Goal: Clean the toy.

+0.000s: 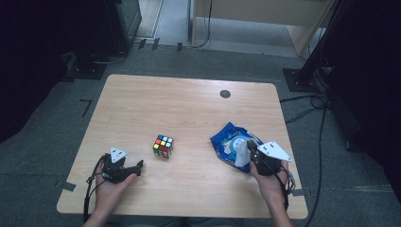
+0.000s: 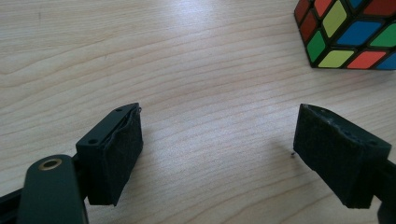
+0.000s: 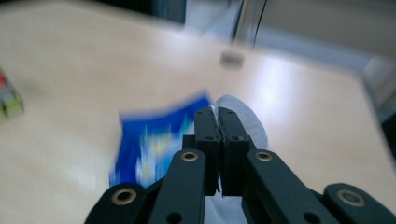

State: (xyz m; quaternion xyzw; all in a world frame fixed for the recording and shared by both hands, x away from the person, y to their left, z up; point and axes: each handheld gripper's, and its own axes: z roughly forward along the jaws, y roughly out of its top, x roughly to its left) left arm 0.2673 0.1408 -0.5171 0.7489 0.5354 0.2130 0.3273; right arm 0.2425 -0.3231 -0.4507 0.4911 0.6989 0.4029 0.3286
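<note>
Right claw (image 3: 218,112) pinched on white sheet (image 3: 247,116), over blue packet (image 1: 231,142).

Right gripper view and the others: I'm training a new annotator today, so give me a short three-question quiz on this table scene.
1. True or false: the right gripper has its jaws pressed together on a white tissue.
2. What lies between the two grippers on the wooden table? A) a mug B) a Rubik's cube C) a book
3. Fill in: the left gripper has its jaws ____, with bare wood between them.

Key: 1 true, the white sheet comes out of the blue wipes packet. 2 B. 3 open.
</note>
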